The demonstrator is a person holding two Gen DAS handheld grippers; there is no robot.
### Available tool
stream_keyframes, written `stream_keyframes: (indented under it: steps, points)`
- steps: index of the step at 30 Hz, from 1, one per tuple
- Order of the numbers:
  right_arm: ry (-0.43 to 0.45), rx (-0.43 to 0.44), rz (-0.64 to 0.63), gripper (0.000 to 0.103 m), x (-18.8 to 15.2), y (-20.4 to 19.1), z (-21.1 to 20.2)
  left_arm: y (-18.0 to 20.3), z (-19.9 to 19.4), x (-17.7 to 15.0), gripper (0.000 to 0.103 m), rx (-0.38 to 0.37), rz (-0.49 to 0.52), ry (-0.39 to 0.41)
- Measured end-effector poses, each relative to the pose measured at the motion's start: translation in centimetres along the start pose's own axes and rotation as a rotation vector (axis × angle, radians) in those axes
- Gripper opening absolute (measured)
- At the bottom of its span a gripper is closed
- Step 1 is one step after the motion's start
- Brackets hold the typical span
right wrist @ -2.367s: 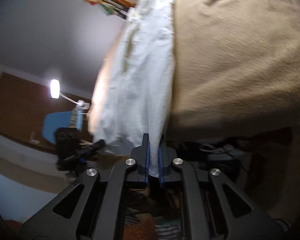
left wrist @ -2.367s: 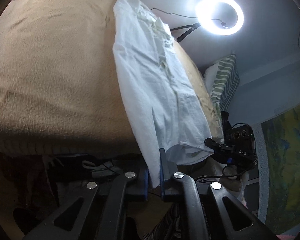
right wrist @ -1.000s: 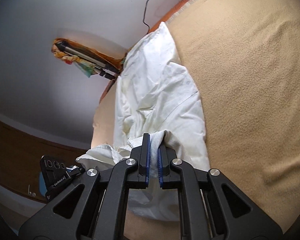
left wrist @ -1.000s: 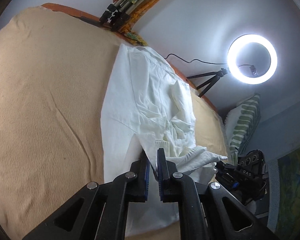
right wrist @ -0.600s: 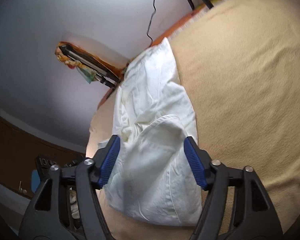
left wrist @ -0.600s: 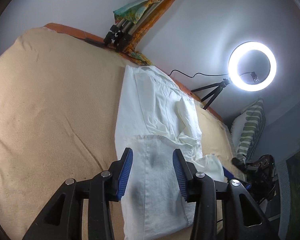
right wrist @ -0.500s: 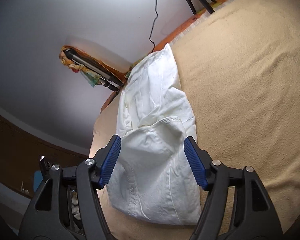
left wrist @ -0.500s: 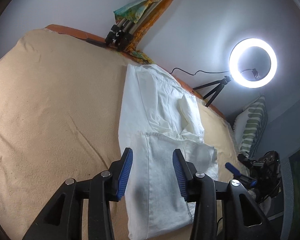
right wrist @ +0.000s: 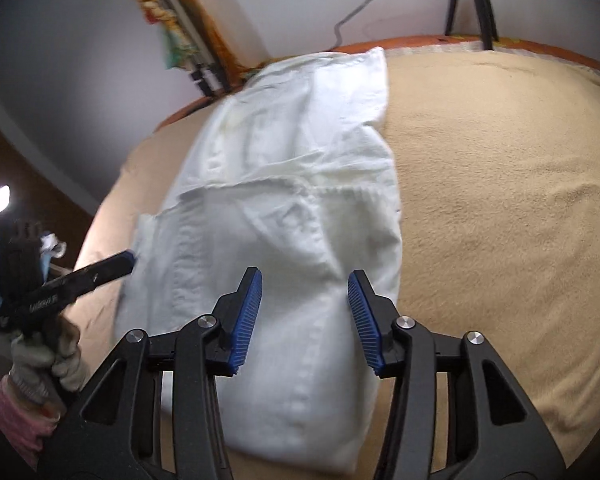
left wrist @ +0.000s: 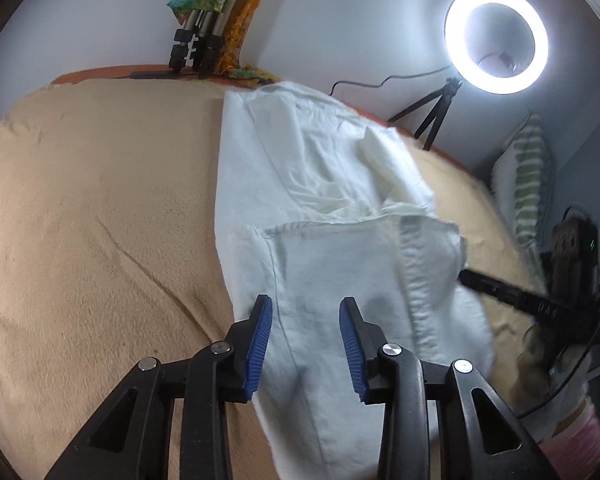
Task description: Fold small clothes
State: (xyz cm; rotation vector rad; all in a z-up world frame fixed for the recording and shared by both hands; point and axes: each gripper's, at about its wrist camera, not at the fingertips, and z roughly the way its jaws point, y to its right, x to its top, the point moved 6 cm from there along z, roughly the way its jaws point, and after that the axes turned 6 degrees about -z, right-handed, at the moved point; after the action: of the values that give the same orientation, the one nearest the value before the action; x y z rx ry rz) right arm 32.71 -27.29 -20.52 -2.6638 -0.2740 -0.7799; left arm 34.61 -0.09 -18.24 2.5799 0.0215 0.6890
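Note:
A white button shirt (left wrist: 320,184) lies on the tan blanket (left wrist: 100,220), its lower half folded up over its upper half, hem edge across the middle. My left gripper (left wrist: 306,304) hovers over the folded part's left side, jaws apart and closing, pads touching nothing. In the right wrist view the same shirt (right wrist: 284,200) lies under my right gripper (right wrist: 305,280), whose jaws are also apart and closing with no cloth pinched. Each view shows the other gripper at its edge: the right one (left wrist: 520,292) and the left one (right wrist: 100,272), held by a gloved hand (right wrist: 48,360).
A lit ring light (left wrist: 496,38) on a small tripod stands behind the bed's far edge. Folded tripod legs (left wrist: 196,40) lean on the wall. A green-striped pillow (left wrist: 528,184) sits at the right. Bare blanket (right wrist: 500,200) spreads right of the shirt.
Both grippers were shut on the shirt's lower edge, carried it up over the upper half, then opened and let go. Since half a second ago the jaws have narrowed and both views have rolled.

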Motion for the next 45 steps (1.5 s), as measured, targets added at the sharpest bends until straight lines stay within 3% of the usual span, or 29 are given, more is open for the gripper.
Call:
stream_keyframes:
  steps: [2, 5, 12, 16, 25, 26, 27, 28, 31, 33, 35, 36, 38, 40, 42, 45]
  points:
    - [-0.014, -0.069, 0.019, 0.044, 0.5, 1.4, 0.7, -0.5, 0.6, 0.3, 0.030, 0.046, 0.016, 0.000]
    - [-0.024, -0.140, 0.023, 0.044, 1.5, 2.9, 0.5, -0.9, 0.3, 1.7, 0.031, 0.047, 0.022, 0.022]
    - [0.059, 0.009, 0.056, 0.044, 5.6, 5.5, -0.3, -3.1, 1.5, 7.7, 0.040, 0.040, -0.002, 0.103]
    - [0.060, 0.044, 0.052, 0.044, 8.6, 6.1, 2.1, -4.2, 4.5, 10.8, 0.041, 0.056, 0.003, 0.088]
    - [0.047, 0.110, 0.116, 0.043, 15.2, 8.5, 8.8, -5.9, 10.0, 16.1, 0.045, -0.007, -0.071, 0.023]
    - [0.043, 0.108, 0.109, 0.039, 15.6, 8.5, 9.3, -5.9, 10.2, 16.3, 0.045, -0.005, -0.069, 0.031]
    - [0.043, 0.116, 0.100, 0.015, 16.0, 8.4, 9.8, -5.8, 10.4, 16.4, 0.045, 0.002, -0.060, 0.035]
    - [0.037, 0.117, 0.083, 0.004, 16.4, 8.2, 10.2, -5.6, 10.5, 16.3, 0.045, 0.009, -0.045, 0.043]
    - [0.037, -0.016, -0.068, 0.002, 17.6, 7.2, 10.9, -5.2, 10.9, 16.4, 0.045, 0.027, -0.011, 0.054]
    - [0.021, -0.079, -0.099, 0.002, 18.2, 7.6, 11.8, -5.2, 11.0, 16.7, 0.045, 0.024, -0.009, 0.053]
    - [0.018, -0.051, -0.073, 0.002, 18.2, 8.1, 12.3, -5.4, 11.1, 17.1, 0.046, 0.019, -0.017, 0.052]
    - [0.023, -0.037, -0.050, 0.003, 18.2, 8.6, 12.2, -5.4, 11.2, 17.3, 0.046, 0.020, -0.021, 0.054]
    - [0.039, -0.002, 0.028, 0.016, 18.3, 10.0, 11.6, -5.3, 11.6, 17.8, 0.050, 0.024, -0.021, 0.055]
    - [0.071, 0.062, 0.103, 0.045, 18.5, 11.1, 10.8, -5.0, 12.0, 18.2, 0.057, 0.020, -0.007, 0.050]
    - [0.087, 0.116, 0.109, 0.052, 18.5, 11.1, 10.4, -4.6, 12.6, 18.7, 0.059, 0.028, 0.005, 0.045]
    - [0.028, 0.087, 0.076, 0.052, 18.5, 10.7, 11.8, -4.5, 13.3, 19.6, 0.057, 0.039, -0.003, 0.047]
